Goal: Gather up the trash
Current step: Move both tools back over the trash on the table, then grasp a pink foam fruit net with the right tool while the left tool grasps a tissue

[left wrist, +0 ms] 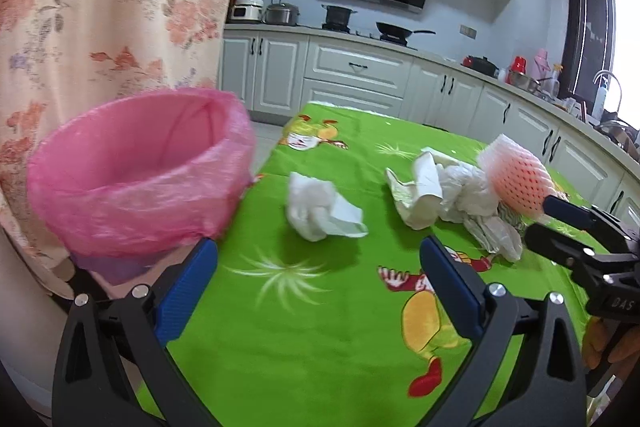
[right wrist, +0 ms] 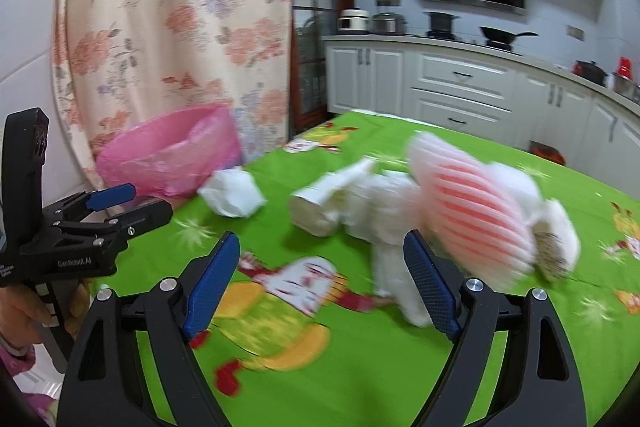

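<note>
A bin lined with a pink bag (left wrist: 140, 171) (right wrist: 168, 159) stands off the green cartoon tablecloth's (left wrist: 304, 339) left edge. On the cloth lie a crumpled white tissue (left wrist: 320, 207) (right wrist: 234, 195), a heap of white paper and plastic scraps (left wrist: 432, 195) (right wrist: 344, 207), and a pink-and-white foam fruit net (left wrist: 516, 179) (right wrist: 472, 211). My left gripper (left wrist: 320, 247) (right wrist: 152, 199) is open, just short of the tissue, with nothing between its pads. My right gripper (right wrist: 320, 241) (left wrist: 536, 223) is open too. The blurred foam net lies just beyond its right finger (right wrist: 430, 283).
A floral curtain (left wrist: 112, 7) hangs behind the bin. White kitchen cabinets and a counter (left wrist: 352, 67) with pots and a wok run behind the table. A person's hand (right wrist: 24, 311) holds the left gripper's handle.
</note>
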`<state>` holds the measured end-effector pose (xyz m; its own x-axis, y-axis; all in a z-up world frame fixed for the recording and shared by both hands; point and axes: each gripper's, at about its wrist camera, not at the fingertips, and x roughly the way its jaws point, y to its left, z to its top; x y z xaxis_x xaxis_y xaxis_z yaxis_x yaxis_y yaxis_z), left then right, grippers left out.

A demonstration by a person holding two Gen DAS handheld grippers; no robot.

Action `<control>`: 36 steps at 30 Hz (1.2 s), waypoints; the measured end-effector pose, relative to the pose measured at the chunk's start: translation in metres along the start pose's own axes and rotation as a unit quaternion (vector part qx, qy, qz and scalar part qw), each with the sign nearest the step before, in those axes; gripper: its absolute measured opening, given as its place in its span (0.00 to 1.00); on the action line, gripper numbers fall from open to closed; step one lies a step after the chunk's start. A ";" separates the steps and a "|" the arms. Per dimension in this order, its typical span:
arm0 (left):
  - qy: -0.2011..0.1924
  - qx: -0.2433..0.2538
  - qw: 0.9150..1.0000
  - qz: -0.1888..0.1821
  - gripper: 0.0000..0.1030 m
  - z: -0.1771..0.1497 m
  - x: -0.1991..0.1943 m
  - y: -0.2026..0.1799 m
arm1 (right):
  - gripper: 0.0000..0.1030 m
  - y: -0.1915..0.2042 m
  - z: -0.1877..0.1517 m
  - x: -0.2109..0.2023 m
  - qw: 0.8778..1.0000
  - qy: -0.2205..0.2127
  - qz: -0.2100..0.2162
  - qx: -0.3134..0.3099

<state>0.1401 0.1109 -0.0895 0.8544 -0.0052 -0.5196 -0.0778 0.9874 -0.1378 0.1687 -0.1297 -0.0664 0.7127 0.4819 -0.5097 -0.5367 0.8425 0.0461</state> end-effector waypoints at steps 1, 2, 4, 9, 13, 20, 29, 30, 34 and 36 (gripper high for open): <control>0.002 0.001 1.000 0.000 0.95 0.001 0.004 -0.003 | 0.77 -0.007 -0.002 -0.002 1.000 -0.001 -0.008 0.005; 0.003 0.001 1.000 0.001 0.95 0.003 0.008 -0.006 | 0.77 -0.012 -0.002 -0.003 1.000 -0.002 -0.013 0.010; 0.007 0.000 1.000 0.001 0.95 0.008 0.018 -0.011 | 0.77 -0.026 -0.003 -0.007 0.999 -0.006 -0.030 0.020; 0.019 0.006 1.000 0.012 0.95 0.021 0.042 -0.021 | 0.77 -0.050 0.001 -0.010 0.997 -0.020 -0.058 0.040; 0.031 0.015 0.999 0.026 0.95 0.029 0.059 -0.027 | 0.77 -0.065 0.008 -0.005 0.996 -0.022 -0.076 0.044; 0.067 0.014 0.996 0.056 0.91 0.037 0.091 -0.023 | 0.77 -0.075 0.019 0.024 0.994 0.000 -0.104 0.022; 0.105 0.000 0.993 0.046 0.48 0.036 0.109 -0.016 | 0.45 -0.082 0.009 0.042 0.994 0.026 -0.105 0.031; 0.104 0.001 0.994 0.046 0.38 0.036 0.109 -0.016 | 0.40 -0.083 0.009 0.039 0.994 0.023 -0.103 0.035; 0.097 -0.002 0.994 0.039 0.20 0.035 0.105 -0.017 | 0.36 -0.083 0.007 0.029 0.994 0.015 -0.098 0.043; 0.088 -0.004 0.996 0.029 0.17 0.035 0.100 -0.016 | 0.35 -0.082 0.005 0.022 0.994 0.012 -0.096 0.047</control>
<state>0.2446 0.1002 -0.1097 0.7458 0.0235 -0.6658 -0.1284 0.9857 -0.1090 0.2307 -0.1868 -0.0769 0.7865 0.3053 -0.5368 -0.3461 0.9378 0.0263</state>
